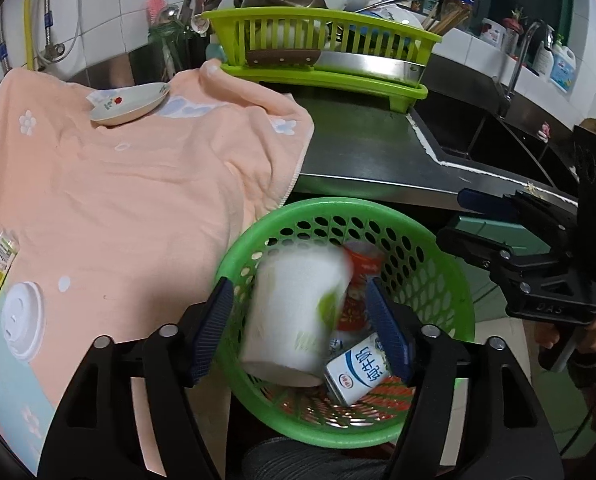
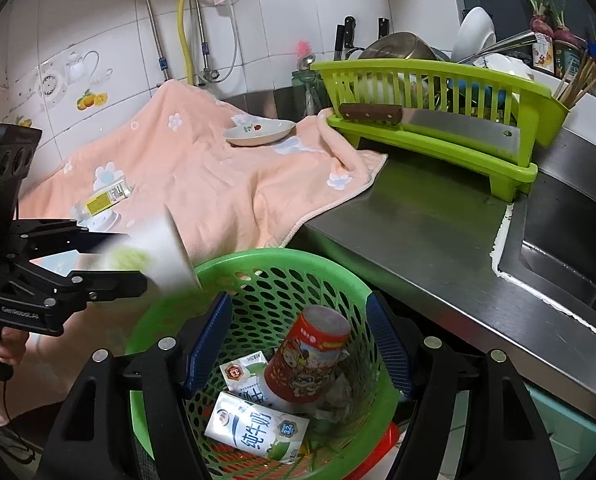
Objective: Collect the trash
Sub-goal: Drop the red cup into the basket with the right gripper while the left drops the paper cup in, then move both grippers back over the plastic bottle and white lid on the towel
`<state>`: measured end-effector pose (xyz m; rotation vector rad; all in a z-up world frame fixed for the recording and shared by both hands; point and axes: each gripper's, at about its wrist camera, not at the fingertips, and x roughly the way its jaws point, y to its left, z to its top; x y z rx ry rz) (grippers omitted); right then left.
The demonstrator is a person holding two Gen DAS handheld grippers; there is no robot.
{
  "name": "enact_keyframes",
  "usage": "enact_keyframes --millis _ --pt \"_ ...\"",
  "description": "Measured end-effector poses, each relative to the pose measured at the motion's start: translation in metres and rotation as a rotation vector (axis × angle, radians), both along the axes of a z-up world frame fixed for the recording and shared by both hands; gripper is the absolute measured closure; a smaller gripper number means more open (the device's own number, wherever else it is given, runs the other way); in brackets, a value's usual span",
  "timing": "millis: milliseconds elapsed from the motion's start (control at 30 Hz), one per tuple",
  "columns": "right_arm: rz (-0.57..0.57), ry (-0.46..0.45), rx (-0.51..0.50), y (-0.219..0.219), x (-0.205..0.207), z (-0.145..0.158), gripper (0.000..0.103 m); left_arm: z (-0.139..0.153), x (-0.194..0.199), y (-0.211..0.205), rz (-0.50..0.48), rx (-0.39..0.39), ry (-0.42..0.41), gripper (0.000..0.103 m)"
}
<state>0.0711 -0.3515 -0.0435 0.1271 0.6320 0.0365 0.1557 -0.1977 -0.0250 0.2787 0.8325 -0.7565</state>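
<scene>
A white paper cup with green print (image 1: 294, 312) is blurred and loose between the open fingers of my left gripper (image 1: 304, 332), over the green perforated basket (image 1: 454, 280). It also shows in the right wrist view (image 2: 160, 252), at the basket (image 2: 282, 258) rim. The basket holds a red printed cup (image 2: 312, 356) and milk cartons (image 2: 258, 428). My right gripper (image 2: 298, 348) is open and empty above the basket. A white lid (image 1: 20, 326) and a yellow-labelled wrapper (image 2: 108, 198) lie on the peach towel (image 1: 130, 184).
A small dish (image 1: 132, 102) sits on the towel. A lime dish rack (image 2: 438, 120) with a cleaver (image 2: 430, 122) stands on the steel counter (image 2: 418, 224). The sink (image 2: 570, 220) is to the right. Knives and pipes line the tiled wall.
</scene>
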Motion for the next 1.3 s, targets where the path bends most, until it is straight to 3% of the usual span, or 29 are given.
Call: enact_keyframes --millis 267,600,1300 --pt "0.016 0.001 0.008 0.005 0.002 0.001 0.036 0.003 -0.002 0.011 0.014 -0.002 -0.012 0.031" --pt "0.085 0.0 0.011 0.033 0.016 0.008 0.036 0.012 0.009 0.053 0.102 0.009 -0.029 0.031" --pt "0.352 0.021 0.012 0.152 0.086 0.017 0.036 0.038 0.052 0.212 0.427 0.031 -0.069 0.031"
